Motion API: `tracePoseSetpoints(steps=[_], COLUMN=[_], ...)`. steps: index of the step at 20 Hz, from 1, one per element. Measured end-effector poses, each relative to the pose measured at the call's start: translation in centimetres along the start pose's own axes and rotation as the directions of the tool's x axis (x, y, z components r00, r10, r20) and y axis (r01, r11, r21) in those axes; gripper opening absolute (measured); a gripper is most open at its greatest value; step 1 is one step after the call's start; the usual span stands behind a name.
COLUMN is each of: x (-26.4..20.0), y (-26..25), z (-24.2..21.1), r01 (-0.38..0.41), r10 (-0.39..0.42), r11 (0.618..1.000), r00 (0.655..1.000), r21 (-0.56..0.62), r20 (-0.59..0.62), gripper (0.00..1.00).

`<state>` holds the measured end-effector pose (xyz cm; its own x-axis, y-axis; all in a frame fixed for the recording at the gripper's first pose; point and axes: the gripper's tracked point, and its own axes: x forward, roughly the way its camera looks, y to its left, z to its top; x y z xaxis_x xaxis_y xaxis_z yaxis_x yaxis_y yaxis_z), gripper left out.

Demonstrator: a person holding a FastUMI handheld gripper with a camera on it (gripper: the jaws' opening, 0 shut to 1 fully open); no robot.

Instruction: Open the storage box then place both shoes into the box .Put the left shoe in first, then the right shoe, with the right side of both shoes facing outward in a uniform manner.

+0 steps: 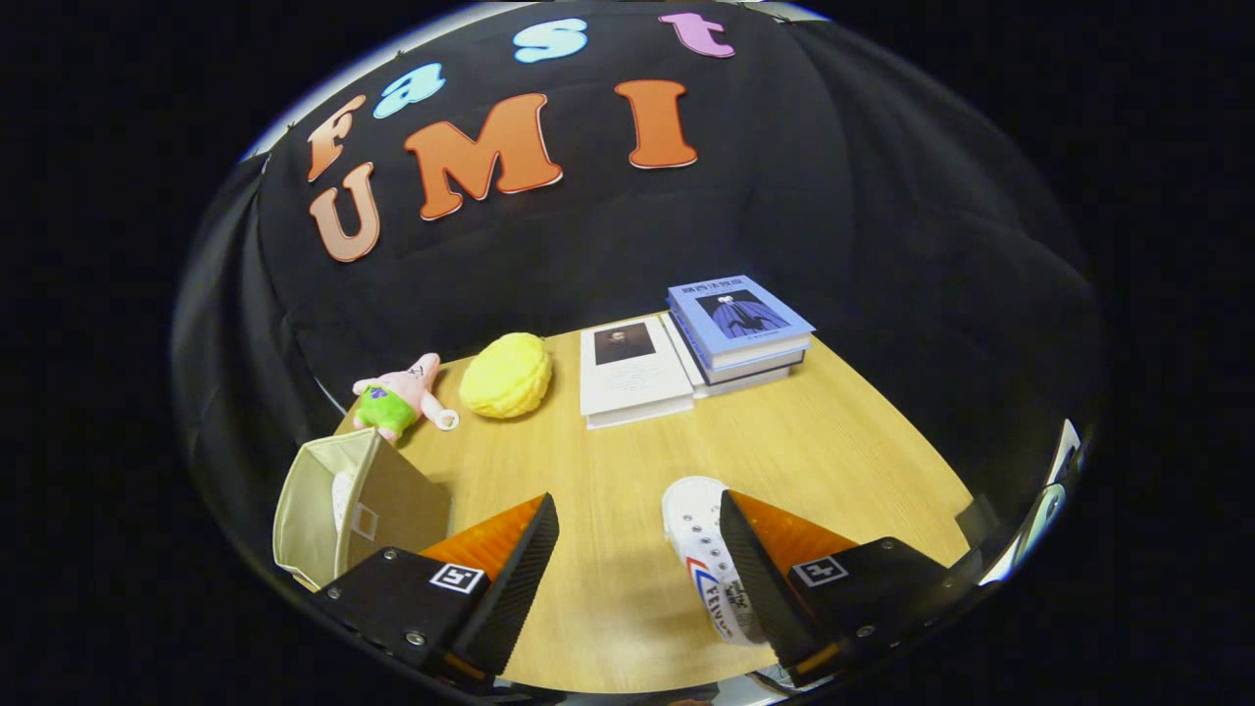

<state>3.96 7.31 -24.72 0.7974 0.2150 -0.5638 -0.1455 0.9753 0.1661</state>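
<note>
Gripper [639,559] hovered over wooden table [804,441], fingers spread wide, nothing between them but bare tabletop. White shoe [698,549] lay on table just beside one finger's inner face, partly hidden behind it; contact unclear. Storage box [328,495], beige fabric, stood open beyond other finger, something white inside. Farther back: pink plush toy [402,397], yellow plush [507,375], white book [632,373], stack of books [740,328].
</note>
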Motion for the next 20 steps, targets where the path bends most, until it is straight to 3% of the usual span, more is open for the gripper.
tracePoseSetpoints(steps=[6, 13, 20], x=[0.5, 1.9, 4.4], y=[-6.2, -9.0, -9.6], z=[-2.8, -8.2, -12.3], r01=[0.097, 0.122, 0.108], r10=[-0.095, -0.107, -0.08], r11=[0.994, 0.989, 0.989], r00=[0.994, 0.98, 0.963], r21=[0.046, 0.082, 0.096], r20=[-0.055, -0.165, -0.256], gripper=[0.99, 0.98, 0.85])
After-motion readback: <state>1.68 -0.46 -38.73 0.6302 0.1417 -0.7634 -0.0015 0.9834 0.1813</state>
